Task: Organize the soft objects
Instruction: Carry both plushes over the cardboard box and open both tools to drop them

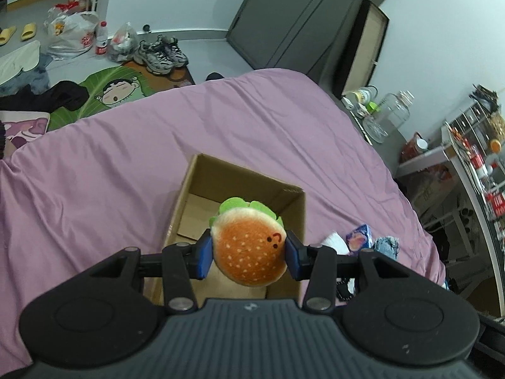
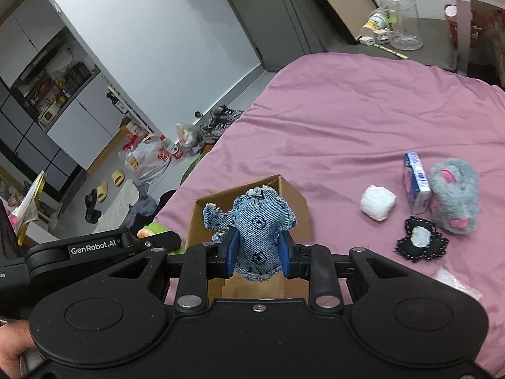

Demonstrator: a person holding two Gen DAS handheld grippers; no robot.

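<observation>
My left gripper (image 1: 248, 254) is shut on a plush hamburger (image 1: 249, 248), orange bun with green lettuce, held above the open cardboard box (image 1: 202, 183) on the pink bedspread. My right gripper (image 2: 258, 252) is shut on a blue denim stuffed toy (image 2: 255, 221), also over the cardboard box (image 2: 293, 199). The left gripper's body (image 2: 94, 246) shows at the left of the right wrist view. On the bed to the right lie a white soft ball (image 2: 378, 202), a grey plush mouse (image 2: 454, 194), a black fabric piece (image 2: 421, 243) and a small blue packet (image 2: 416, 183).
The pink bedspread (image 1: 126, 158) spreads around the box. A clear bag (image 2: 457, 281) lies near the right gripper. Beyond the bed: a glass jar (image 2: 401, 15) on a grey table, shoes (image 1: 161, 52), plastic bags (image 1: 69, 34), slippers (image 2: 109, 183) and clothes on the floor.
</observation>
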